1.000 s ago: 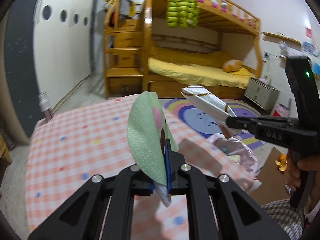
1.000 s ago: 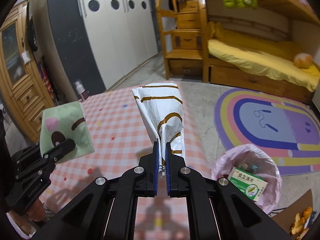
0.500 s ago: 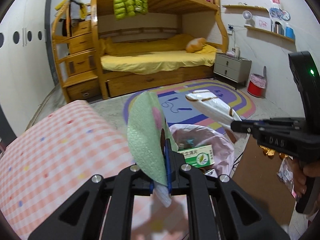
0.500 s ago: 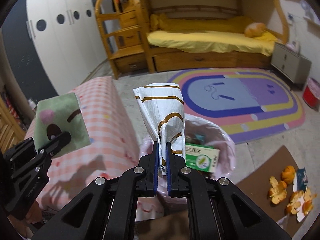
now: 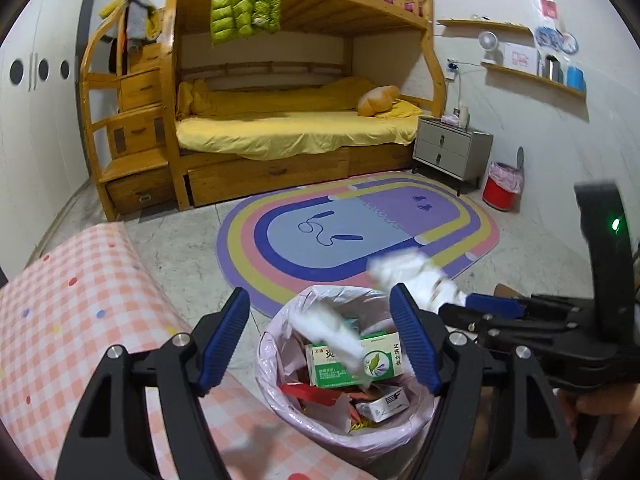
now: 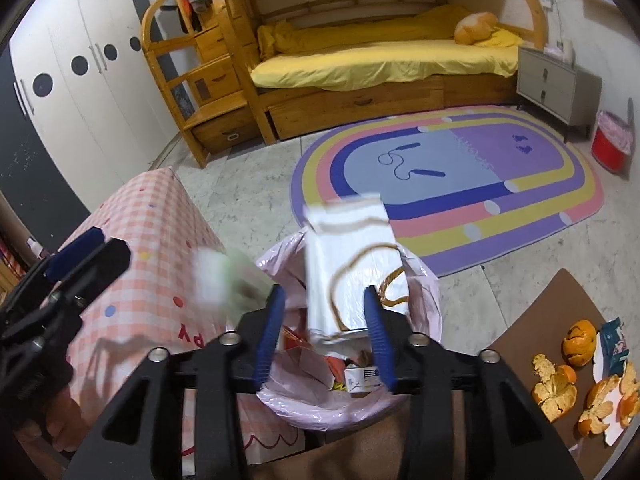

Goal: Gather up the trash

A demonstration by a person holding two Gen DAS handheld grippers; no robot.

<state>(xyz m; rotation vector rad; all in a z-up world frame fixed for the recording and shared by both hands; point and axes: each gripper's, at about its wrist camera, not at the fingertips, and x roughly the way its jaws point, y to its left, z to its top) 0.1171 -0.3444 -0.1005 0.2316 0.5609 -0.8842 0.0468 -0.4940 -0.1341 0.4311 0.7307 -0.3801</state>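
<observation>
A bin lined with a pink bag [image 5: 265, 360] stands on the floor beside the pink checked table [image 5: 80, 300], with a green-and-white box [image 5: 384, 356] and other litter inside. My left gripper [image 5: 318, 340] hangs over it, its jaws opening, and a blurred green napkin [image 5: 334, 334] drops free between them into the bin. My right gripper [image 6: 323, 336] is also above the pink bag [image 6: 432, 308], jaws opening. A white wrapper with brown lines [image 6: 348, 264] slips loose between them. The green napkin [image 6: 228, 276] falls below the left gripper [image 6: 86, 256].
Orange peels [image 6: 560, 392] and a torn packet lie on brown cardboard [image 6: 552, 304] right of the bin. A rainbow rug [image 5: 360, 224] covers the floor ahead. Behind it stand a wooden bunk bed [image 5: 296, 132], a grey nightstand [image 5: 452, 152] and a small red bin [image 5: 502, 192].
Both grippers swung from over the table to above the bin and dipped. Each was shut on its piece of litter; now both jaws stand apart and the napkin and wrapper are falling.
</observation>
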